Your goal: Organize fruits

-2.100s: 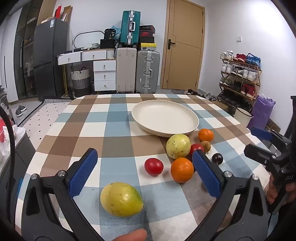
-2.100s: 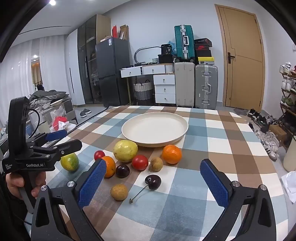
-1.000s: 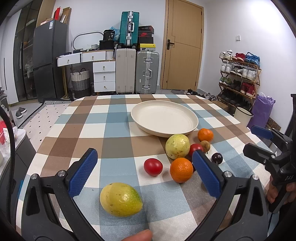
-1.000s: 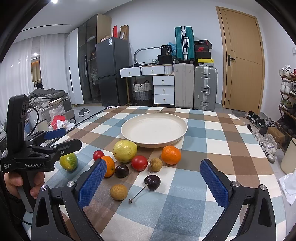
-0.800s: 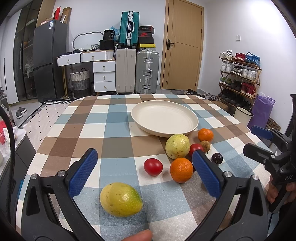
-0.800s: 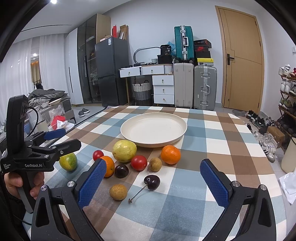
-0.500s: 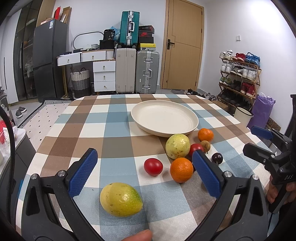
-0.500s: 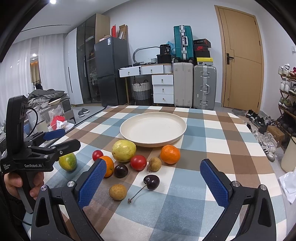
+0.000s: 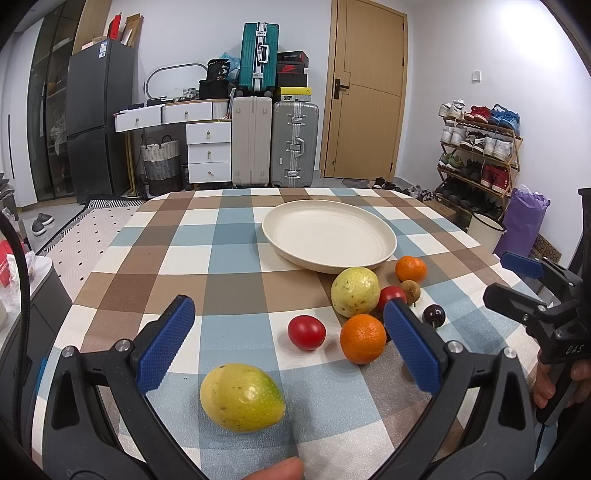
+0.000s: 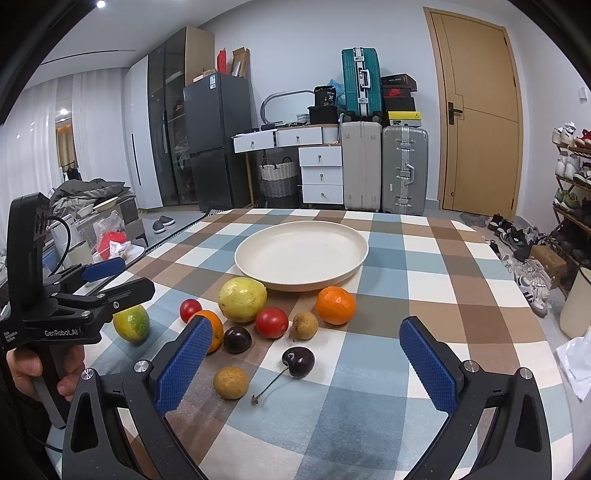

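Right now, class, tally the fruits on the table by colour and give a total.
Yellow or yellow-green: 2
Orange: 2
Red: 2
Dark purple: 2
Tan-brown: 2
Total: 10

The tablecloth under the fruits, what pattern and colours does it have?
The tablecloth is a check of brown, blue-grey and white squares, shown best in the right wrist view.

Domestic room with white walls, storage furniture and a closed door.
A tan wooden door (image 9: 364,92) stands shut in the far wall. Beside it stand a silver hard-shell suitcase (image 9: 294,144) and a beige hard-shell suitcase (image 9: 252,142), with a teal hard-shell suitcase (image 9: 259,55) stacked above. A white chest of drawers (image 9: 208,151) adjoins a dark grey refrigerator (image 9: 98,118). An open wooden shoe rack (image 9: 476,147) lines the right wall. A ceiling spotlight (image 10: 100,4) is lit.
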Demonstrator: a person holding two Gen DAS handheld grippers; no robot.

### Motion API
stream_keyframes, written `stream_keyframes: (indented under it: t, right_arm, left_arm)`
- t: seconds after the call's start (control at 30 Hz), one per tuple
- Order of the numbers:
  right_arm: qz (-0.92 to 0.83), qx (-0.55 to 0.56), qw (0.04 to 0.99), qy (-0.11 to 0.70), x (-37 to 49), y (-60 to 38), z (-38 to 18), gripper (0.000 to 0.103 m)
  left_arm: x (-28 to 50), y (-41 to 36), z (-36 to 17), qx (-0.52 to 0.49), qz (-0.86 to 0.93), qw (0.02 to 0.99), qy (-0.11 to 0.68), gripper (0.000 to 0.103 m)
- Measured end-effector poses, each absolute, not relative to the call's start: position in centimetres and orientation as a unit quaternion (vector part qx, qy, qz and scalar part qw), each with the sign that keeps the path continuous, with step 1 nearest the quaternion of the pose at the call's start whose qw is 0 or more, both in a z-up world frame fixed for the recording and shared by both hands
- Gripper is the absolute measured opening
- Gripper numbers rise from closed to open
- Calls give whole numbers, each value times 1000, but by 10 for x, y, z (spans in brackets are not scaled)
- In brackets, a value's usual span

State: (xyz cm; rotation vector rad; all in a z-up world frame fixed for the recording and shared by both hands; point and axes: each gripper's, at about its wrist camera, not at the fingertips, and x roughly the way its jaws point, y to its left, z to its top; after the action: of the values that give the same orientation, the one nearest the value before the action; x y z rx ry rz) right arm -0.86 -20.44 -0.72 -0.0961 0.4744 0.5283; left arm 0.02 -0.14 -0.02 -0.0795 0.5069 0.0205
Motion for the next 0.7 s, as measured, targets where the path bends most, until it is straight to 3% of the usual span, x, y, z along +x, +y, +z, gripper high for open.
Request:
stream_keyframes:
  t: [0.7]
  right_arm:
    - [249,-42,931,266,13,-212,-12,103]
  left_arm:
    - [3,-1,-1,-37,11,966,254,102]
